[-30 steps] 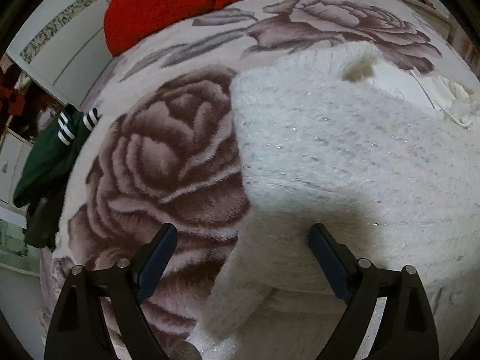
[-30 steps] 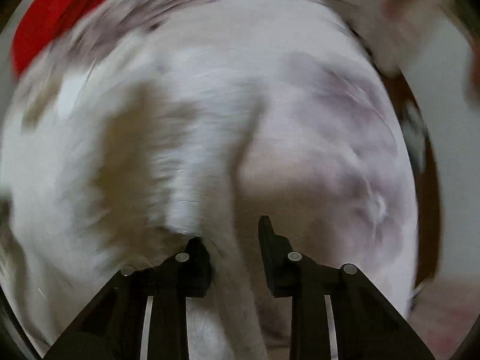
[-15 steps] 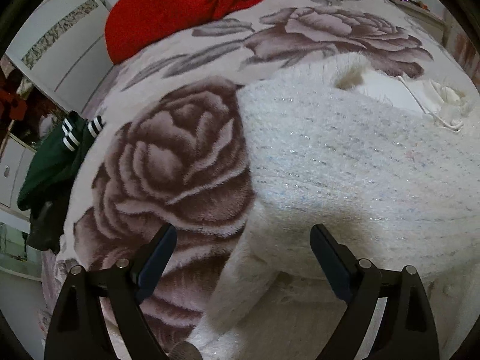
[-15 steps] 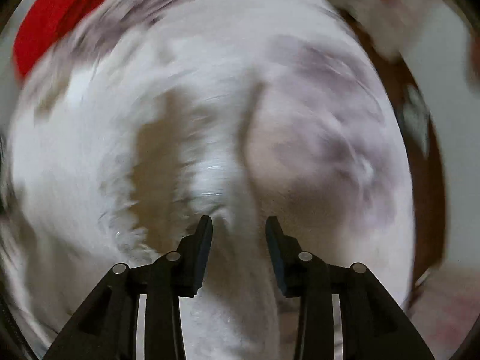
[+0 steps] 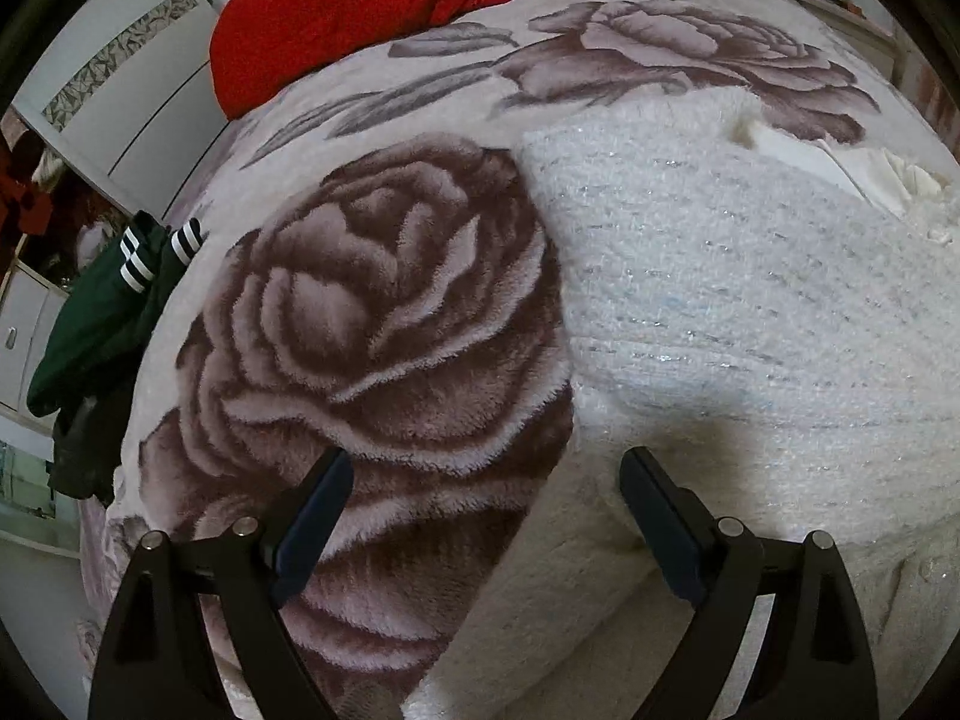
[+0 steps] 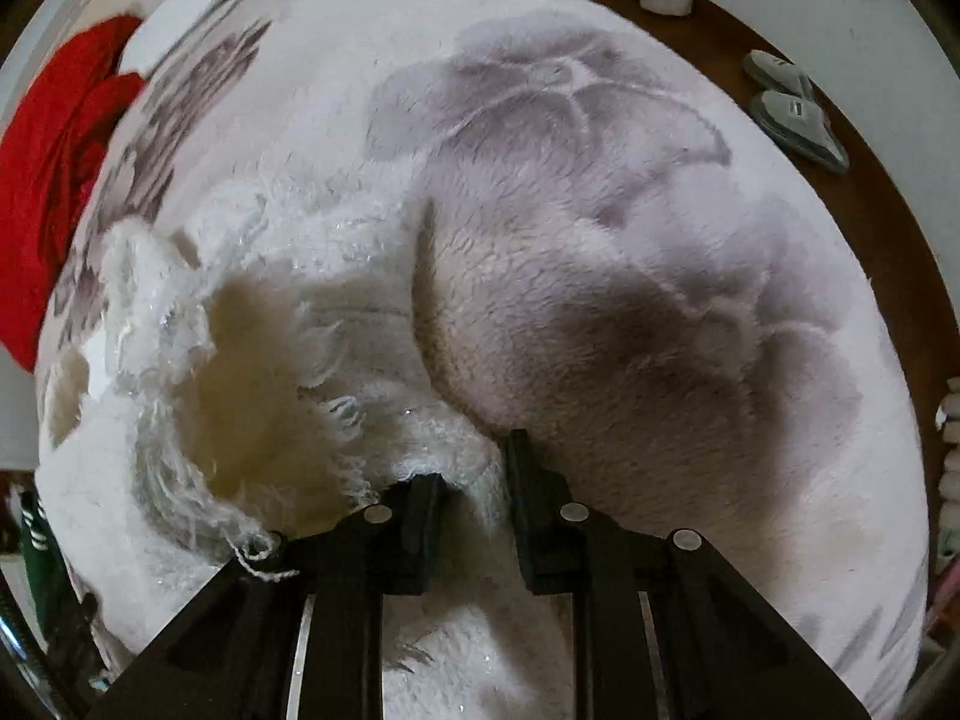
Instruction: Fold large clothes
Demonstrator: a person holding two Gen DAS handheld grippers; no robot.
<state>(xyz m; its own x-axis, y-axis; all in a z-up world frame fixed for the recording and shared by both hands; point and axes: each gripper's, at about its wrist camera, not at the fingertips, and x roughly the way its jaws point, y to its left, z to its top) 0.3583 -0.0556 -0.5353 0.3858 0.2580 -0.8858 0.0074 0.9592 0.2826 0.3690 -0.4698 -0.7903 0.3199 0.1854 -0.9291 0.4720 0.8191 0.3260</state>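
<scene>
Apparently pinched, white sweater, right claw

I am in a bedroom at home. A soft blanket with big roses covers the bed. A red garment is piled at the far end, and a green one hangs off the side. White cupboards stand by the wall, and slippers sit on the brown floor.
</scene>
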